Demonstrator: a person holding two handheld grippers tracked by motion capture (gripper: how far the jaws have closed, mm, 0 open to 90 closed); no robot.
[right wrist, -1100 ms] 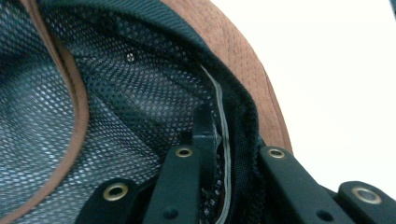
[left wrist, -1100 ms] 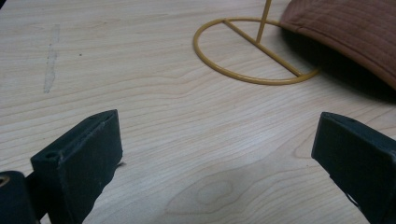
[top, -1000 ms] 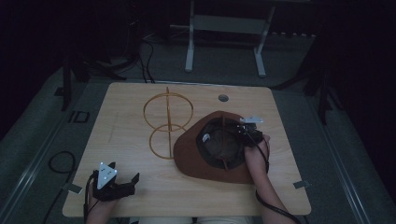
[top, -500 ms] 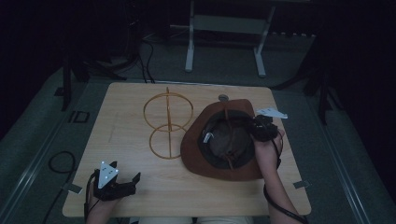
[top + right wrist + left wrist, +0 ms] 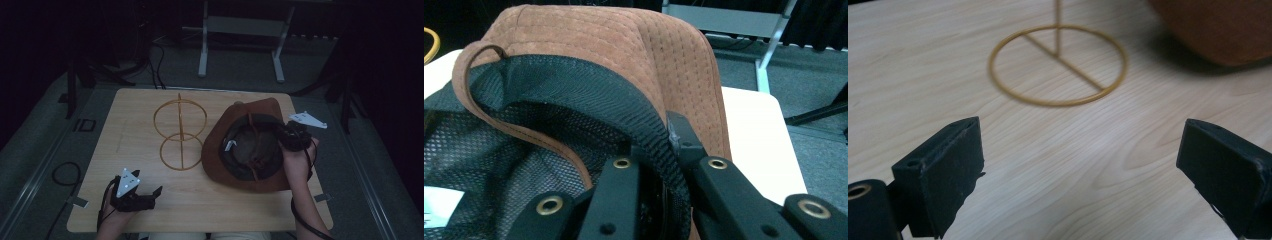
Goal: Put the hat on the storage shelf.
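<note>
Pale wood-grain tabletop [image 5: 140,200] with rounded corners, lit in an otherwise dim room; grey floor around it, dark cables [image 5: 60,172] trailing at the left, a light metal stand frame [image 5: 240,30] on the floor behind the far edge. Near the table's middle, a gold wire hat stand [image 5: 180,132] of two rings on an upright rod, its lower ring [image 5: 1058,65] flat on the wood.

Just right of that stand, a brown suede wide-brimmed hat with a black mesh lining [image 5: 252,145], turned crown-down so the open inside faces up. Tilted, far brim raised toward the back of the table, near brim lower toward the person; long axis running roughly from the near edge to the far edge. A cord [image 5: 252,145] lying across the lining, a small pale label [image 5: 229,145] at its left inner wall.

Right gripper [image 5: 290,137] at the hat's right rim, hand wrapped around it from below, forearm reaching up from the near edge, grey plate pointing right. Jaws pressed together on the hat's sweatband and brim [image 5: 659,150], lining on one side, suede on the other.

Left gripper [image 5: 142,197] low at the near left corner, held level, aimed toward the stand. Jaws spread wide, nothing between them but bare wood.
</note>
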